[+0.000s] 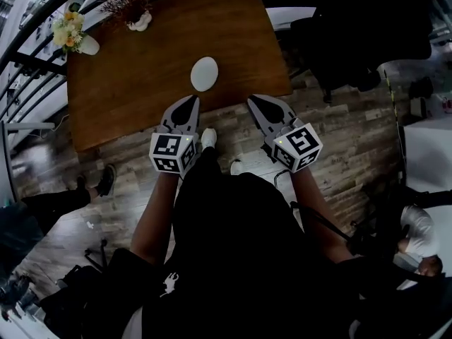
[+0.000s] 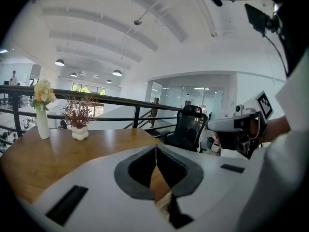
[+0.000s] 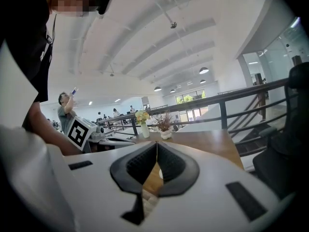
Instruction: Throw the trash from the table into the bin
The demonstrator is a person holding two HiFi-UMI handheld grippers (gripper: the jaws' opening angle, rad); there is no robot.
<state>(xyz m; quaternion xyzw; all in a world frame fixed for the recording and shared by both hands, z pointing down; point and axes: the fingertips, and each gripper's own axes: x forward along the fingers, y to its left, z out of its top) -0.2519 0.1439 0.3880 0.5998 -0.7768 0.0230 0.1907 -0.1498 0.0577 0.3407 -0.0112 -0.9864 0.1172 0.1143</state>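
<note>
On the wooden table (image 1: 141, 83), the white oval trash piece (image 1: 205, 74) lies near the front edge, just ahead of and between your left gripper (image 1: 192, 102) and right gripper (image 1: 252, 102), both closed tight and empty; it looks light and probably crushable, so pinch it gently across its narrow sides.

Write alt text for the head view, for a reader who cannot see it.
Seen from above, a person points the left gripper and the right gripper, both shut, at the near edge of a wooden table. A white oval object lies on it beyond them; a flower vase and a pot of reddish twigs stand at the far left corner.
</note>
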